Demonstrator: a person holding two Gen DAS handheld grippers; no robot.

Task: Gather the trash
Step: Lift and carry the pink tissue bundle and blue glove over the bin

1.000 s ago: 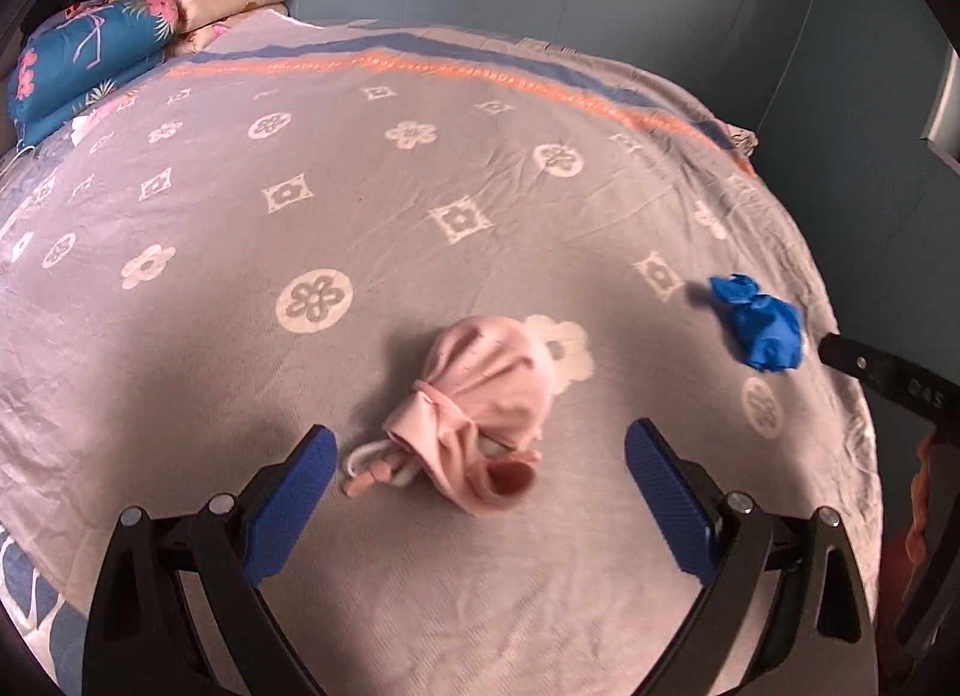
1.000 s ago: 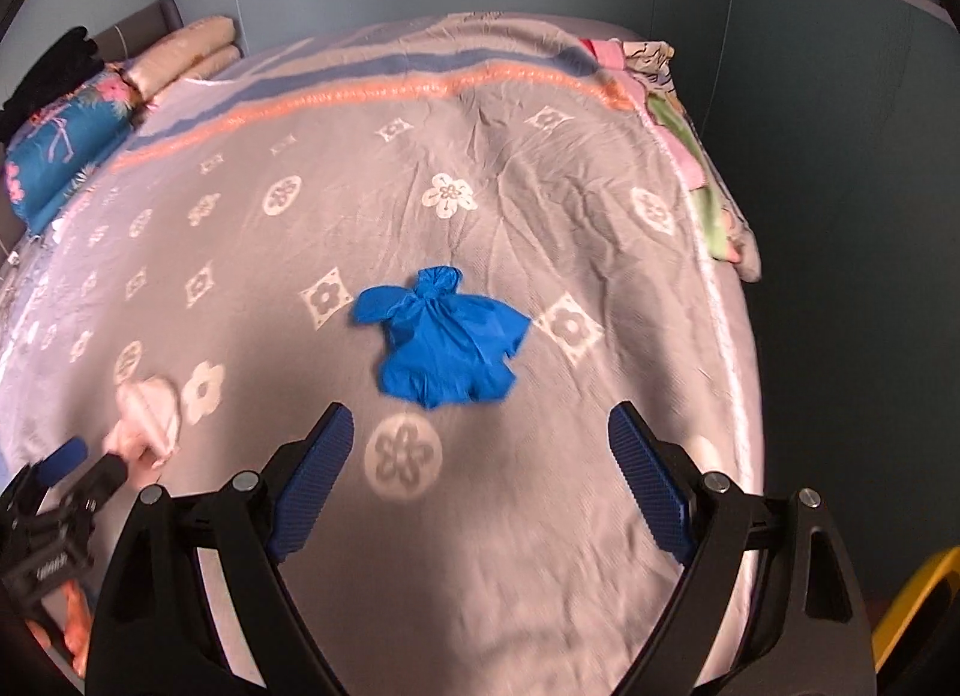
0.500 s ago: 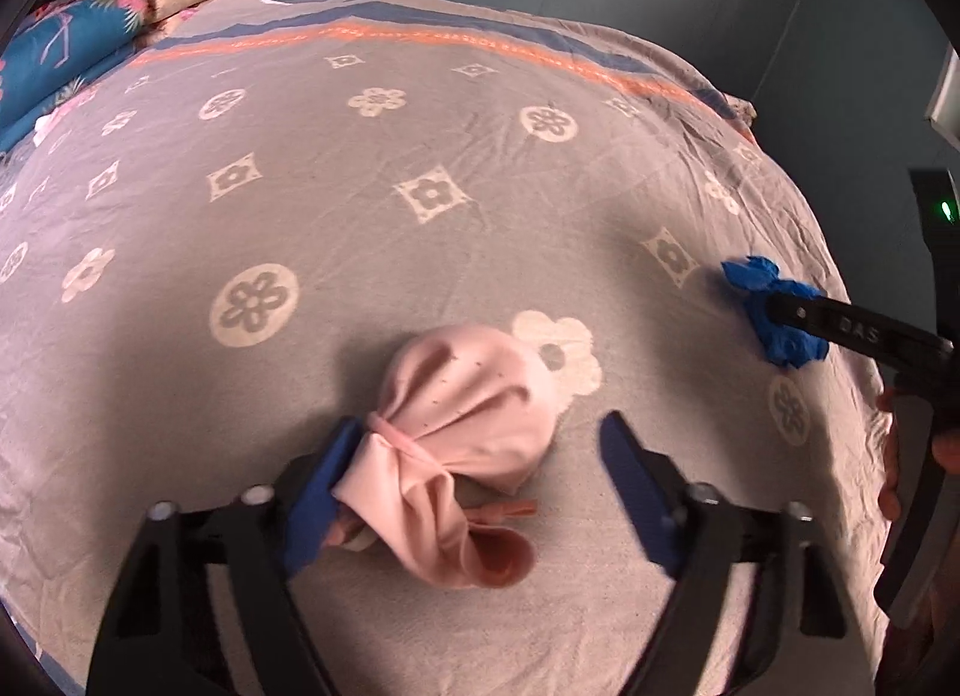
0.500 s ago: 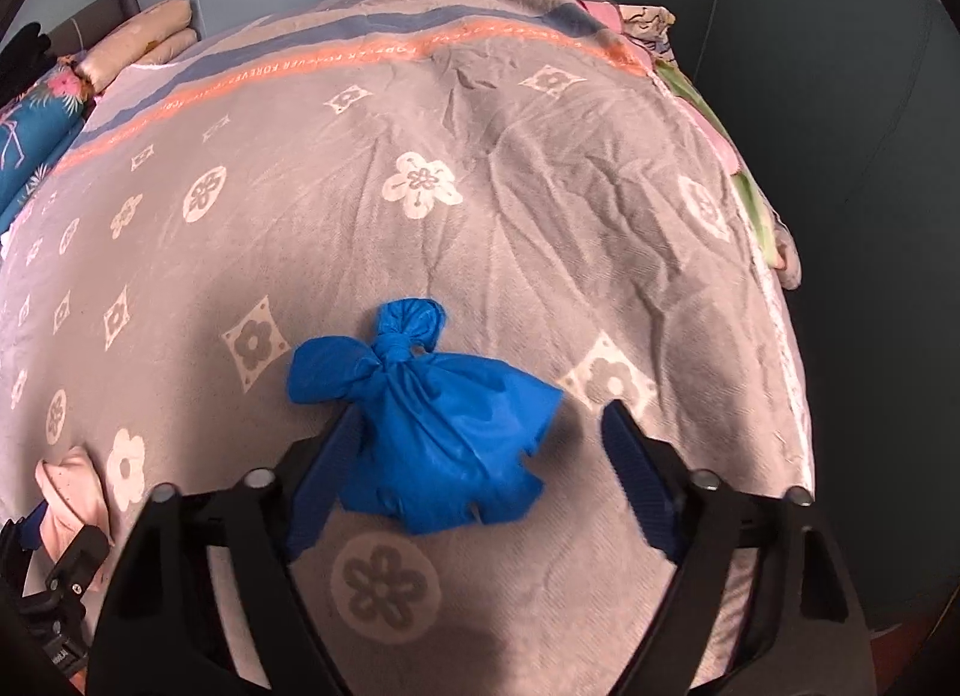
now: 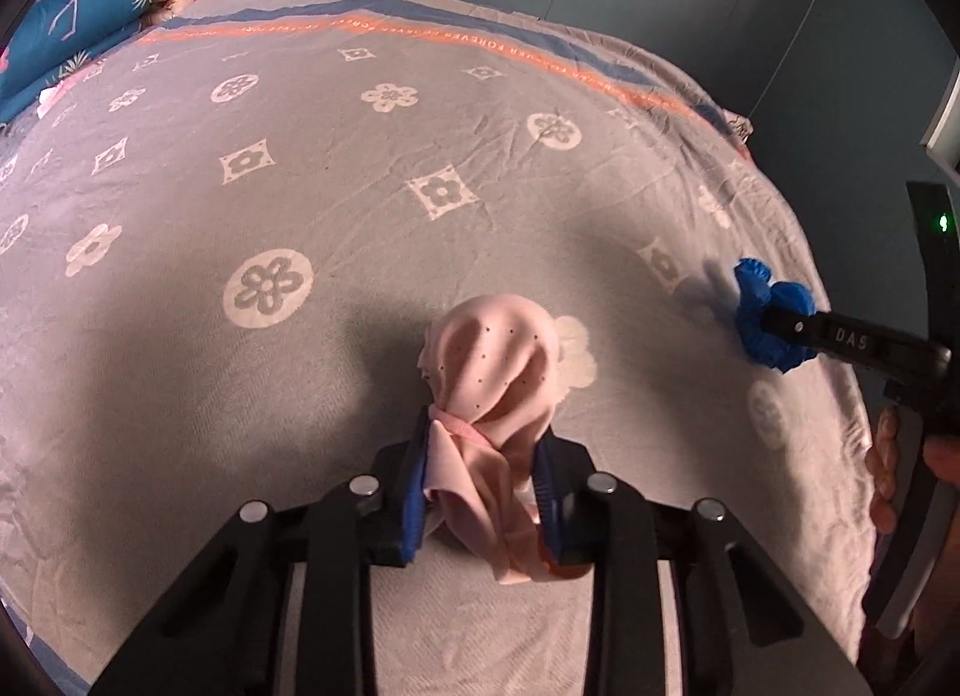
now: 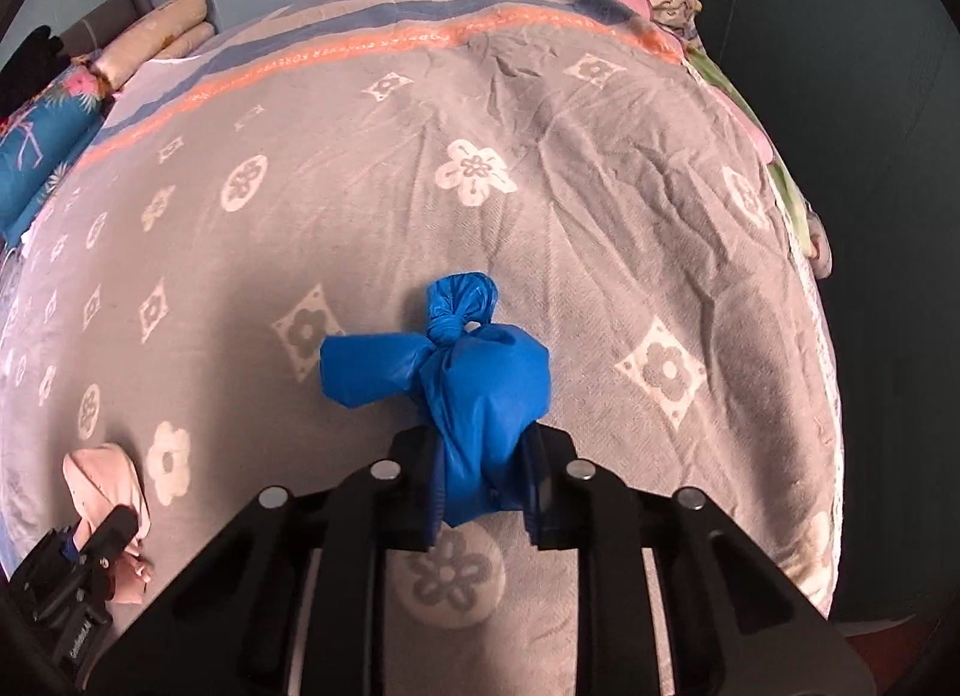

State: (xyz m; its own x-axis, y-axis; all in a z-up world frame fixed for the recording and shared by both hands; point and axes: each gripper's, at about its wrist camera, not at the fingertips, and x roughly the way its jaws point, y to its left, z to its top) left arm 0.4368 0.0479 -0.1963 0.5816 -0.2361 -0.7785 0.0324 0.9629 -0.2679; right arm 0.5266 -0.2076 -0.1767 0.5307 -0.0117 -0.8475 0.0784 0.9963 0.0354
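Pinching pink bag (image 5: 492, 372): left gripper (image 5: 480, 507) fingers; right gripper (image 6: 483, 489) fingers closing on blue bag (image 6: 480, 390).

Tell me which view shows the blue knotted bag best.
The right wrist view: the blue bag fills the centre, knot and tied ear clear, with the right tool closing on its lower part. The left wrist view shows only a small blue lump at the right edge, partly hidden behind that tool's finger.

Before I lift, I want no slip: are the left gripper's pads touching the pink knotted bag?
Touching. The left wrist view shows the left gripper with both blue pads pressed against the pink knotted bag, pinching it below its knot.
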